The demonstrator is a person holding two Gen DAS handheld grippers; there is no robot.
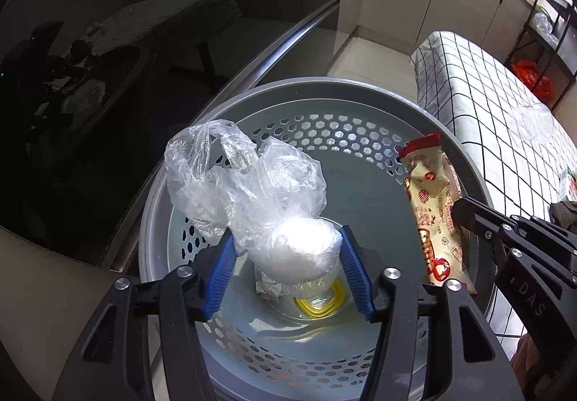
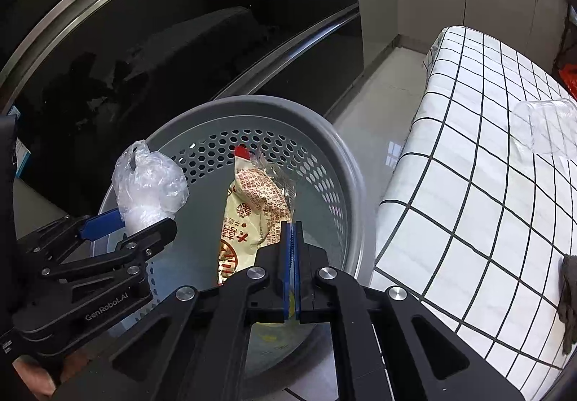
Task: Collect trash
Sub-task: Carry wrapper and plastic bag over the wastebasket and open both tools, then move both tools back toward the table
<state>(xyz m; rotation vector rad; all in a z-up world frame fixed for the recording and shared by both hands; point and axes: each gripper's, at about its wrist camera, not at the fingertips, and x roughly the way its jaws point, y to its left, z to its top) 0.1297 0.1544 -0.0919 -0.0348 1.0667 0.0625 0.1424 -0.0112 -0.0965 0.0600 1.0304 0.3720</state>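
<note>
My left gripper (image 1: 286, 238) is shut on a crumpled clear plastic bag (image 1: 252, 195) with a white lump in it, held over the grey perforated trash basket (image 1: 317, 94). It also shows in the right wrist view (image 2: 148, 184). My right gripper (image 2: 293, 226) is shut on a cream and red snack wrapper (image 2: 252, 213), held over the same basket (image 2: 346, 162); the wrapper also shows in the left wrist view (image 1: 432, 213). On the basket floor lie a yellow ring piece (image 1: 322, 303) and a crumpled scrap (image 1: 268, 287).
A table with a white black-checked cloth (image 2: 468, 184) stands right of the basket, with a clear plastic container (image 2: 544, 130) and a dark cloth (image 2: 569, 292) on it. A dark glass appliance front (image 2: 144, 40) stands behind the basket. A metal rack with an orange bag (image 1: 533, 76) is at the far right.
</note>
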